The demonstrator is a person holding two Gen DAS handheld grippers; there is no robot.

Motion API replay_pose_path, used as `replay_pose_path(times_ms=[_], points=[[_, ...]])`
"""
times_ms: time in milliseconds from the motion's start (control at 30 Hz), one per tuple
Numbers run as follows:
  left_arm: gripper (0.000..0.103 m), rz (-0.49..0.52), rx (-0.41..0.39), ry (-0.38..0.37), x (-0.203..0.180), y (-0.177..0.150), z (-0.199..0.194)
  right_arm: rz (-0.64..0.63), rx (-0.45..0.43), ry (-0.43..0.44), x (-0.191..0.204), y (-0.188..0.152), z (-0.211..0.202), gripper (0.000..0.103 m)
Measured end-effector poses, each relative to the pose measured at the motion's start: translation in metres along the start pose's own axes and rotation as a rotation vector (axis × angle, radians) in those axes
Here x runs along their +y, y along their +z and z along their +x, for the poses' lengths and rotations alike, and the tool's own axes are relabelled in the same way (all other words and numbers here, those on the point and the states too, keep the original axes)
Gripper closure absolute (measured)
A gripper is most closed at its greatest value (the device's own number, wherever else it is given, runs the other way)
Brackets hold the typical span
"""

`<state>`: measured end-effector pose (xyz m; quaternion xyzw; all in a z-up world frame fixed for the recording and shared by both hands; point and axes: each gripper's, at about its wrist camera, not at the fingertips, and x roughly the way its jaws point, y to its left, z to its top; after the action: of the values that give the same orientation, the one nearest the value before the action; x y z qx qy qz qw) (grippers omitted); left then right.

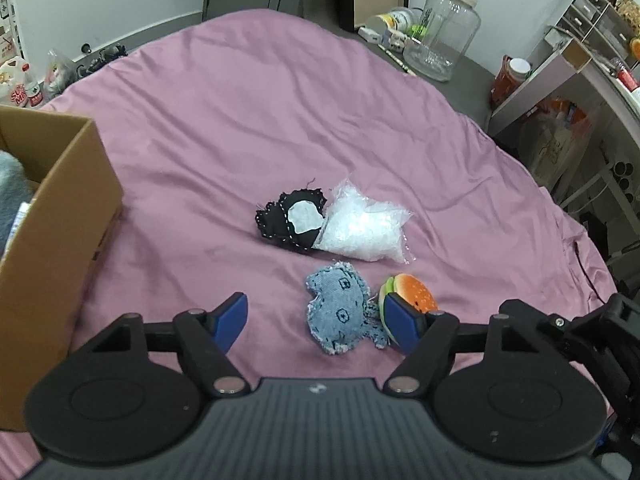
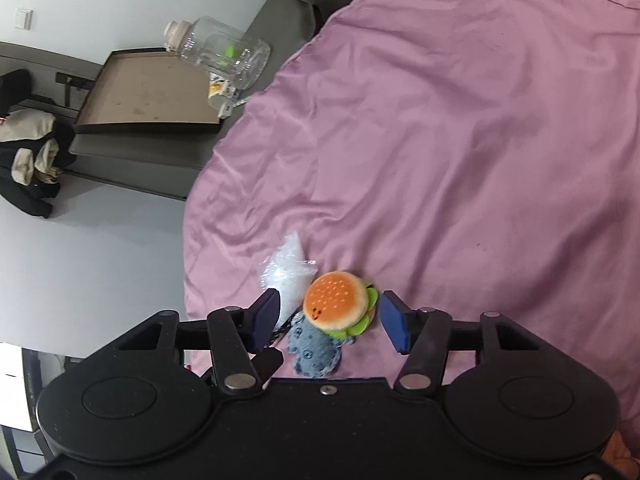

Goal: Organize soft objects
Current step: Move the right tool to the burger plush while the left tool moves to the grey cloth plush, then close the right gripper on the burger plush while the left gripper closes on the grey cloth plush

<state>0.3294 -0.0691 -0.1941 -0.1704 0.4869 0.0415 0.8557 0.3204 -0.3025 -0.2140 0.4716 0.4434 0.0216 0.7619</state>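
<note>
Both the left gripper point(image 1: 320, 320) and right gripper point(image 2: 328, 320) gape; frayed denim plush point(image 1: 340, 312) touches the round burger plush point(image 2: 338, 304).

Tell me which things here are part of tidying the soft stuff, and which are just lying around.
Part of the job: burger plush, denim plush, black patch toy, clear stuffing bag, cardboard box.

Just lying about: big clear jug, red jar, shelf unit, clothes pile.

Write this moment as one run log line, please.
left gripper: open, empty | right gripper: open, around burger plush | denim plush: on bed | cardboard box: left
</note>
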Motion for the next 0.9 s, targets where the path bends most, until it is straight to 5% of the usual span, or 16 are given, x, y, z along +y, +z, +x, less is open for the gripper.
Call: replay_pose_path(times_ms=[467, 600, 733, 800, 900], points=[[0.033, 0.051, 0.103, -0.023, -0.007, 0.001, 0.050, 0.041, 0.092, -0.044, -0.006, -0.003, 0.050, 0.051], [0.035, 0.077, 0.107, -0.025, -0.010, 0.005, 0.054, 0.052, 0.097, -0.048, -0.007, -0.001, 0.059, 0.059], [0.052, 0.046, 0.111, -0.016, -0.005, 0.009, 0.055, 0.058, 0.109, -0.049, -0.009, -0.002, 0.066, 0.073], [0.074, 0.037, 0.109, -0.031, -0.003, 0.010, 0.053, 0.045, 0.094, -0.050, -0.009, -0.003, 0.067, 0.078], [0.080, 0.037, 0.111, -0.039, -0.004, 0.010, 0.046, 0.015, 0.080, -0.055, -0.005, -0.005, 0.066, 0.083]])
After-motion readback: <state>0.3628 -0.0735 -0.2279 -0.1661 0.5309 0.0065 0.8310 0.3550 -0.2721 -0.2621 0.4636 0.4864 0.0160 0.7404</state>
